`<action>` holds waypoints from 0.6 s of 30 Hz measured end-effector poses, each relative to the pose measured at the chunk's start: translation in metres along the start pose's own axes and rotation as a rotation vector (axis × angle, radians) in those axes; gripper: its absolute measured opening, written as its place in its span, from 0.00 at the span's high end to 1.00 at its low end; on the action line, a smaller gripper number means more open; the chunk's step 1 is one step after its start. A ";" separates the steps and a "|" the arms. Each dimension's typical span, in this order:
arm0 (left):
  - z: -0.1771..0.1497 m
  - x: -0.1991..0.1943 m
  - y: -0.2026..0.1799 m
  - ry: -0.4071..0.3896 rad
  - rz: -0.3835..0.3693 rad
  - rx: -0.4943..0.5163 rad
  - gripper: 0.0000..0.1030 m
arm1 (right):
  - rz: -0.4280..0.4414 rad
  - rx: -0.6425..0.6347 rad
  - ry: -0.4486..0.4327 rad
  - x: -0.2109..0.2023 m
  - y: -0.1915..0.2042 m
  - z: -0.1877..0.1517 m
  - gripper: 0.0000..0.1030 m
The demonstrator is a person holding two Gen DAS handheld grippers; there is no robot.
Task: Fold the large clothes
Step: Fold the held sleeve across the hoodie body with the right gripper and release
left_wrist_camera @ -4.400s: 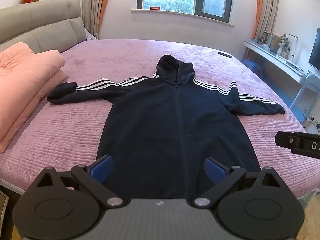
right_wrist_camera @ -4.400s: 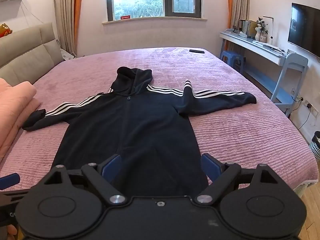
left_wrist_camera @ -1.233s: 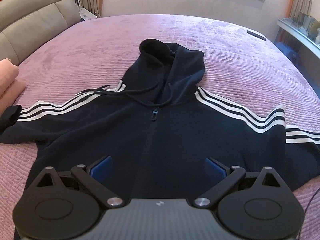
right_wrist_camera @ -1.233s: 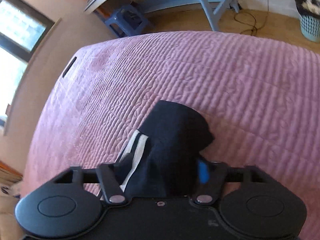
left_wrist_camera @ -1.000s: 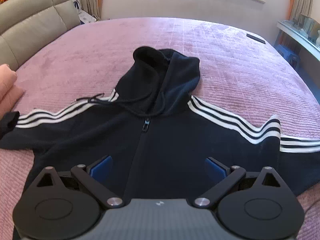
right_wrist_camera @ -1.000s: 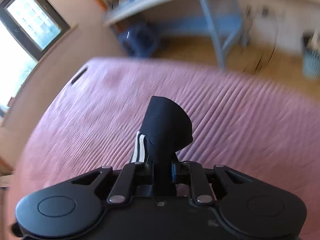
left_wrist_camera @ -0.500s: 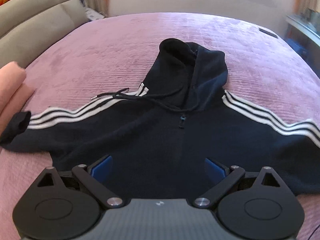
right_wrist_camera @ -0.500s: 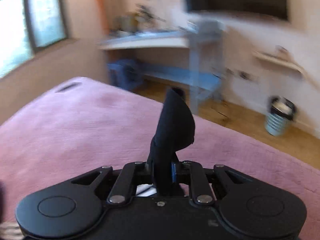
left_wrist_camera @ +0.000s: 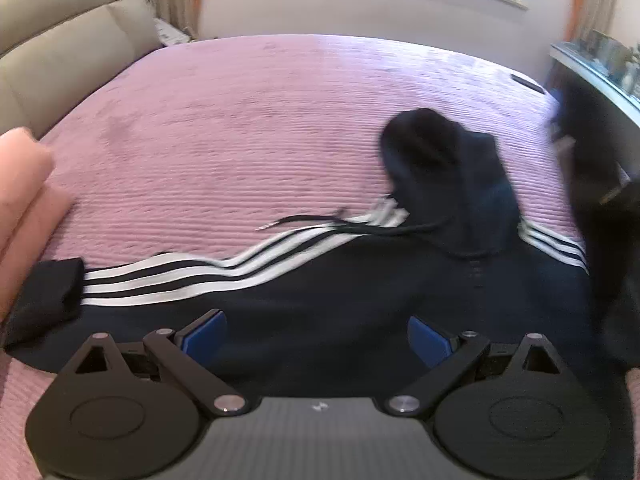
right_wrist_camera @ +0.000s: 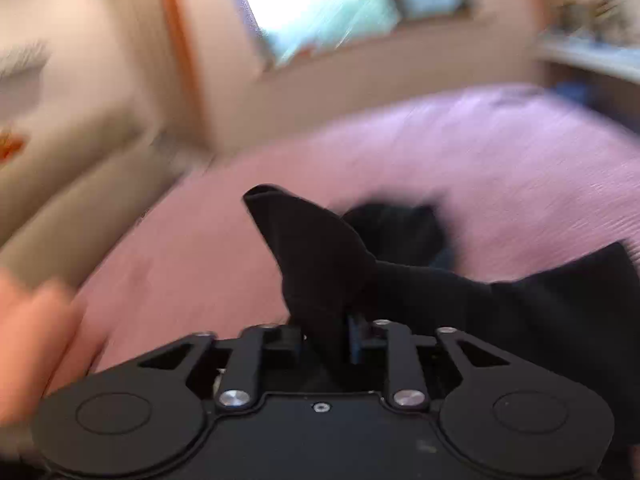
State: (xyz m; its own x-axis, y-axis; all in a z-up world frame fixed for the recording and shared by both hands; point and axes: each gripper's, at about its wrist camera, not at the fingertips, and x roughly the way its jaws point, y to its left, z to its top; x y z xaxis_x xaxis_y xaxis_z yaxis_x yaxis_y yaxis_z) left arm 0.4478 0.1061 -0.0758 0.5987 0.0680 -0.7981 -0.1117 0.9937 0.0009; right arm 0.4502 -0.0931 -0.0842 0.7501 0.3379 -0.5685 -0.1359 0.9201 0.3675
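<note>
At the far left of the left wrist view a peach folded quilt (left_wrist_camera: pixel 24 208) lies on the pink bedspread (left_wrist_camera: pixel 248 120) of the bed, with the beige headboard (left_wrist_camera: pixel 60 60) behind it. No containers can be made out; the bed carries everything.

The dark hoodie (left_wrist_camera: pixel 360 280) lies front-up on the bedspread. Its left sleeve (left_wrist_camera: pixel 160 280) stretches flat toward the quilt, three white stripes running along it, and the dark cuff (left_wrist_camera: pixel 44 292) ends just beside the quilt. A black drawstring (left_wrist_camera: pixel 312 222) trails loose over the bedspread above the stripes. Further right the hood (left_wrist_camera: pixel 440 164) lies flat, its opening dark and rounded, with the zip line below it. Another set of white stripes (left_wrist_camera: pixel 556 244) shows on the shoulder past the hood. At the right edge a dark blurred mass rises from the bed; what it is cannot be told here.

The left tongs (left_wrist_camera: pixel 316 334) are spread wide, their blue pads (left_wrist_camera: pixel 204 334) over the chest of the hoodie with nothing between them.

The right wrist view is heavily smeared. There the right tongs (right_wrist_camera: pixel 324 344) are pressed together on the right sleeve cuff (right_wrist_camera: pixel 316 264), which stands up out of the jaws as a dark pointed fold. The rest of that sleeve (right_wrist_camera: pixel 540 312) runs off to the right, lifted clear of the bedspread, with the hood blurred behind it.
</note>
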 end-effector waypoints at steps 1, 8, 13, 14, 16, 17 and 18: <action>0.000 0.003 0.009 0.006 0.008 0.001 0.04 | 0.034 -0.006 0.101 0.018 0.007 -0.010 0.40; -0.015 0.049 0.035 0.092 -0.159 -0.036 0.08 | -0.146 -0.015 0.253 0.010 -0.038 -0.041 0.44; -0.003 0.091 0.027 0.116 -0.280 -0.151 0.08 | -0.438 -0.030 0.219 -0.002 -0.099 -0.031 0.43; -0.001 0.101 0.028 0.139 -0.306 -0.174 0.11 | -0.451 -0.012 0.226 0.000 -0.110 -0.029 0.43; -0.002 0.118 0.032 0.178 -0.350 -0.229 0.21 | -0.451 0.015 0.241 0.003 -0.120 -0.030 0.43; -0.002 0.124 0.033 0.188 -0.351 -0.244 0.39 | -0.453 0.011 0.250 0.005 -0.121 -0.032 0.43; -0.001 0.126 0.033 0.186 -0.346 -0.244 0.66 | -0.459 -0.004 0.257 0.014 -0.117 -0.036 0.43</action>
State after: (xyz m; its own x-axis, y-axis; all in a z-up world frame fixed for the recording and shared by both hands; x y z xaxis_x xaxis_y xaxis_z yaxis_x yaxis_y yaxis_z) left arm 0.5188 0.1478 -0.1774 0.4834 -0.3035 -0.8211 -0.1275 0.9036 -0.4090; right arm 0.4533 -0.1890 -0.1612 0.5501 -0.0627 -0.8327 0.1665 0.9854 0.0358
